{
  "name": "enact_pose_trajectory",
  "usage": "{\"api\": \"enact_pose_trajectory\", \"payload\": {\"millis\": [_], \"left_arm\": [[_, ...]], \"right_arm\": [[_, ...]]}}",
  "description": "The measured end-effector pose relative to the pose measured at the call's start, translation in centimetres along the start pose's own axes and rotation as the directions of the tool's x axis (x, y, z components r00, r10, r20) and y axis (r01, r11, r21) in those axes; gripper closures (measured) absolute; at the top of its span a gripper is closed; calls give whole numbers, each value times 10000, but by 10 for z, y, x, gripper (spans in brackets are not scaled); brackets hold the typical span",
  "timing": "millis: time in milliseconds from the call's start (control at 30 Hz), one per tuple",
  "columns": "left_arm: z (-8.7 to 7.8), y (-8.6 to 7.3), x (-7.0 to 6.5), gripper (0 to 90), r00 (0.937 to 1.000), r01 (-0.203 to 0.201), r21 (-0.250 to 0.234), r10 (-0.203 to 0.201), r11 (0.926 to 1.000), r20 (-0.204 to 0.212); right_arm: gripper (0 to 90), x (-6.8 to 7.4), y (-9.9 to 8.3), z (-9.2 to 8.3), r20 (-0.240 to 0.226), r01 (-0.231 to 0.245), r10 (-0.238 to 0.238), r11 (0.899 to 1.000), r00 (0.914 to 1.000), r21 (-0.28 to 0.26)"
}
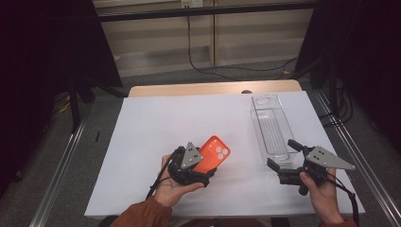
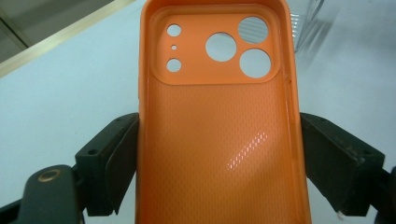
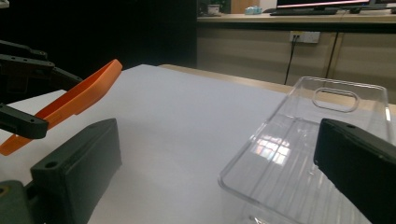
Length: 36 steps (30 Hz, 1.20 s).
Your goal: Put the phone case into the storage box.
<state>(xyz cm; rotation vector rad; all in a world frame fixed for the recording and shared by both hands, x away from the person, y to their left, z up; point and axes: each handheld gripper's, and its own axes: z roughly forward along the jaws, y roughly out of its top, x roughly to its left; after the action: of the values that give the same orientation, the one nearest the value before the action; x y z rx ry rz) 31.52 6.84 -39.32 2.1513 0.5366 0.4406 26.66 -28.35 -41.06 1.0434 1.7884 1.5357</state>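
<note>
— Looking at the left gripper (image 1: 201, 166), what is it pinching?

— An orange case (image 1: 212, 154). In the left gripper view both black jaws press its long edges, and its hollow inside with the round lens holes faces the camera. The case (image 2: 219, 126) runs off the bottom of that view.

— Where is it over the table?

— Lifted and tilted above the white sheet (image 1: 156, 123), near the front edge; the right gripper view shows it (image 3: 77, 100) slanting up off the sheet. Its lower end is hidden behind the gripper in the high view.

— And the right gripper (image 1: 283, 156)?

— Jaws spread wide, nothing between them, sitting at the near end of a clear tray (image 1: 271, 127). One jaw overlaps the tray's near corner in the high view; touching or not, I cannot tell.

— Anything else around?

— The tray (image 3: 303, 154) lies lengthwise on the sheet's right side, with a handle slot at its far end. Beyond the table (image 1: 213, 88), a black cable (image 1: 222, 71) trails on the floor.
</note>
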Motion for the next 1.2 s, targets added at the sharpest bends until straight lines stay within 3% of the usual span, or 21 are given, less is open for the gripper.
{"api": "enact_pose_trajectory", "payload": {"millis": [100,367,467,600,967,1200], "left_arm": [[0,2,-2,165,9999,-119,-19,119,9999,19],[1,8,-4,164,9986,-150,-282,136,9995,-514],[5,11,-5,165,9980,-237,-365,215,9991,-602],[7,12,-7,165,9955,-343,-414,305,9986,-901],[-2,-3,-2,165,9851,-428,-657,311,9969,-1694],[-5,-5,-2,164,9775,-655,-817,475,9945,-2055]], "right_arm": [[5,2,4,9,-305,53,-52,10000,9995,25],[7,16,16,30,-1081,230,-196,9993,9939,308],[7,22,24,38,-1242,367,-326,9988,9917,310],[7,28,33,47,-1397,176,-145,9996,9901,205],[6,48,34,66,-1857,146,114,9903,9825,1380],[46,58,39,79,-1649,-1,314,9825,9858,1864]]}}
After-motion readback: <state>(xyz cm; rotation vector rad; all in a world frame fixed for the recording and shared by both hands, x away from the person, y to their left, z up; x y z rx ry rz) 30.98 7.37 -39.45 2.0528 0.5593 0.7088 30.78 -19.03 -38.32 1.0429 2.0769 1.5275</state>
